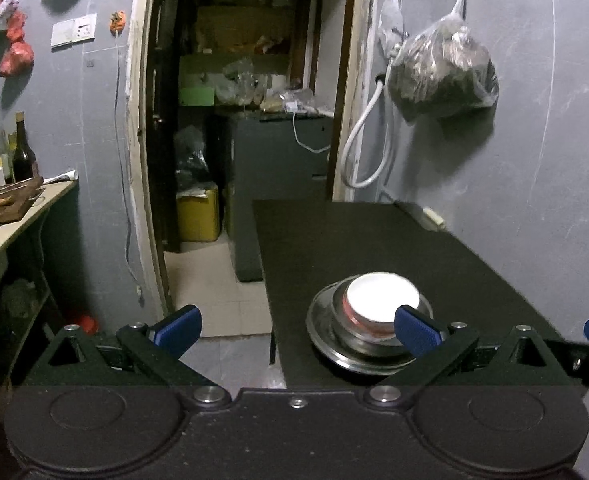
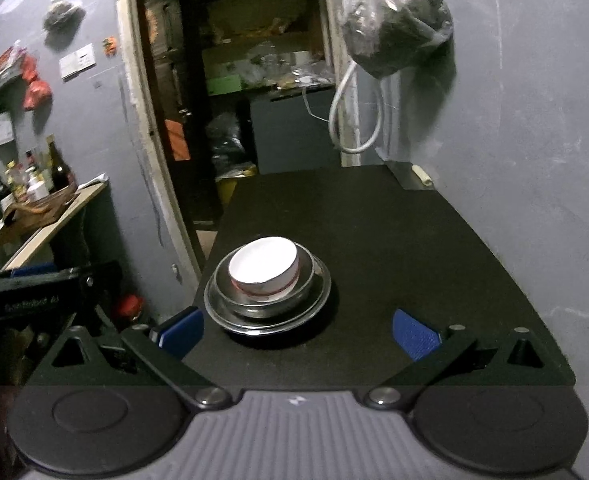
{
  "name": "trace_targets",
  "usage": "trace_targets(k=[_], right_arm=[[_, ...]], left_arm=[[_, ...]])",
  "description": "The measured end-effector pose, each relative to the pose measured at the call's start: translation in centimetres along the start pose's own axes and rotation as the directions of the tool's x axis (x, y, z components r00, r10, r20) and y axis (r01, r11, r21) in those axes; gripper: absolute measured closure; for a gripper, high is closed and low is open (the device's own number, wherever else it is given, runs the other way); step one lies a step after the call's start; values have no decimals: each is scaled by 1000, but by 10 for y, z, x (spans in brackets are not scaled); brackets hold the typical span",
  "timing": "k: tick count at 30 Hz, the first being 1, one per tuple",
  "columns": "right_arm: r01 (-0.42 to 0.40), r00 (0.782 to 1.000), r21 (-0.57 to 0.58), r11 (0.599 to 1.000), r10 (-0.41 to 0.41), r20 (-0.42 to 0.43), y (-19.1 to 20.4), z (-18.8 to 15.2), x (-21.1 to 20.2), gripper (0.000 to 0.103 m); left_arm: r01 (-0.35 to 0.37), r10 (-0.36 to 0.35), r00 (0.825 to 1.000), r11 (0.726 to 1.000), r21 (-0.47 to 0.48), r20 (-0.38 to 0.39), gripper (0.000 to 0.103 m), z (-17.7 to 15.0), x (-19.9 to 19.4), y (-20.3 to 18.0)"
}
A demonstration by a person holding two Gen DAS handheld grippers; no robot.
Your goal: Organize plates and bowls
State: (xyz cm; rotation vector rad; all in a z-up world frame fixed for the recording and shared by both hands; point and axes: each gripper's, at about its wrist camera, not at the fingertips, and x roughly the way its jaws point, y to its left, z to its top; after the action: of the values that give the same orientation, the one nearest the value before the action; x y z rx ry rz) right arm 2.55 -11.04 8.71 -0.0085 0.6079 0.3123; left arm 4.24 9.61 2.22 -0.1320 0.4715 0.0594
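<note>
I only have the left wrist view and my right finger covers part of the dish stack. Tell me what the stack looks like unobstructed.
Observer: From the right wrist view, the white bowl sits in a steel bowl, which rests on a steel plate, all nested on the black table.
Operator: Tell me where the right gripper is.
Observer: The right gripper is open, its fingers short of the stack, holding nothing.
Operator: Report anything else on that table.
Observer: Only a small pale object at the far right corner by the wall.
</note>
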Motion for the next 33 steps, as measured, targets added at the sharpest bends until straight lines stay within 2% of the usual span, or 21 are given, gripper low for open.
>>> trace_targets(k=[4, 7, 11, 16, 22, 31, 33], right_arm=[[-17, 1000, -30, 999, 16, -18, -11, -2, -6, 0], [-31, 999, -84, 996, 33, 22, -17, -3, -13, 0], [-55, 998, -129, 990, 59, 24, -22, -4, -15, 0], [-81, 997, -102, 991, 79, -23, -37, -4, -10, 0], [-102, 993, -34, 994, 100, -69, -60, -9, -12, 0], [-126, 986, 11, 992, 127, -112, -76, -29, -17, 0], [-121, 985, -3, 993, 120, -122, -74, -30, -16, 0]], left_arm=[[-12, 12, 1000, 999, -37, -3, 1, -3, -2, -11], [-16, 16, 1000, 1000, -25, 1, 1, -7, -3, -24], [-39, 39, 999, 999, -9, -19, 1, -12, -5, -38], [-92, 92, 994, 996, 3, -54, 1, -15, -11, -48], [-171, 175, 980, 984, 44, -98, 1, -16, -24, -57], [-195, 204, 967, 978, 77, -149, 1, -30, -42, -74], [-220, 232, 960, 971, 88, -155, 1, -31, -41, -74]])
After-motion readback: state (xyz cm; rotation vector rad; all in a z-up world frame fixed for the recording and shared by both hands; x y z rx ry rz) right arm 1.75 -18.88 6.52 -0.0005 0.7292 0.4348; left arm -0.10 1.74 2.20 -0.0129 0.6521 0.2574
